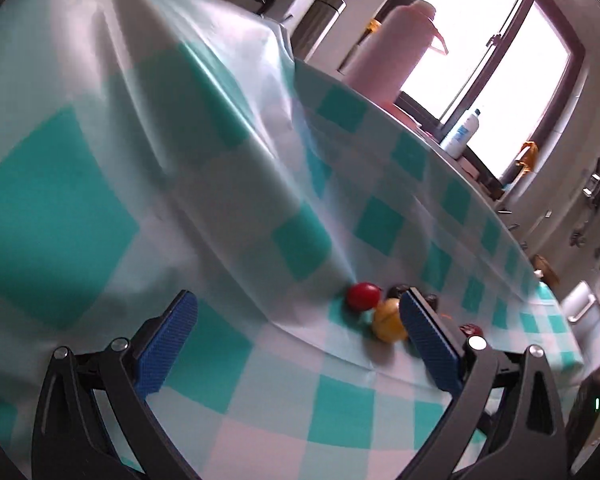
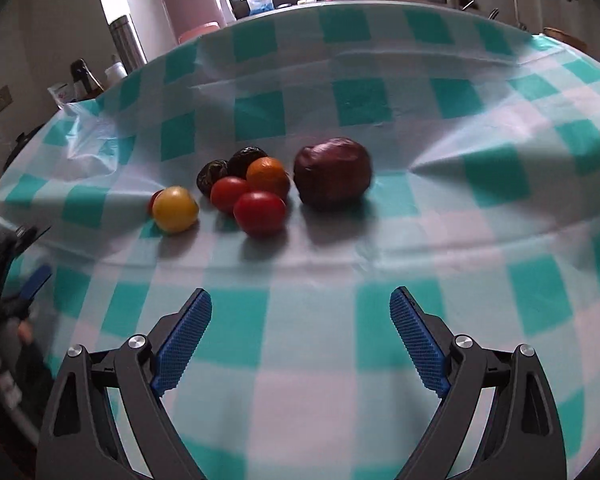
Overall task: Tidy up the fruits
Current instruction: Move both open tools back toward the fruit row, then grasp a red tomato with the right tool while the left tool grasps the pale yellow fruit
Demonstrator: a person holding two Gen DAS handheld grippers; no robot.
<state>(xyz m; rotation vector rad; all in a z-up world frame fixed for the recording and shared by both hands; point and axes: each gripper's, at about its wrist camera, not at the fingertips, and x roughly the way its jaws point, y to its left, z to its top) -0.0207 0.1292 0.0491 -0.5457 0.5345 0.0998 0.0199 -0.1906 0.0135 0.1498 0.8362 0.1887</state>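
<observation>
Your right tongs (image 2: 300,336) are spread wide with nothing between them, and the fruit cluster (image 2: 256,188) sits on the checked desk (image 2: 300,380) straight ahead, a bit left of centre, with the big dark red fruit (image 2: 332,174) dead ahead. Left tongs (image 1: 300,344) are also wide apart and empty, with the yellow fruit (image 1: 386,320) touching its right pad in that view. No bowl or basket visible anywhere, so I can't tell where they're meant to go.

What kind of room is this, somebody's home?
Probably a home kitchen or dining corner: a table under a checked tablecloth, a pink thermos jug by the window, and small fruits laid out.
</observation>
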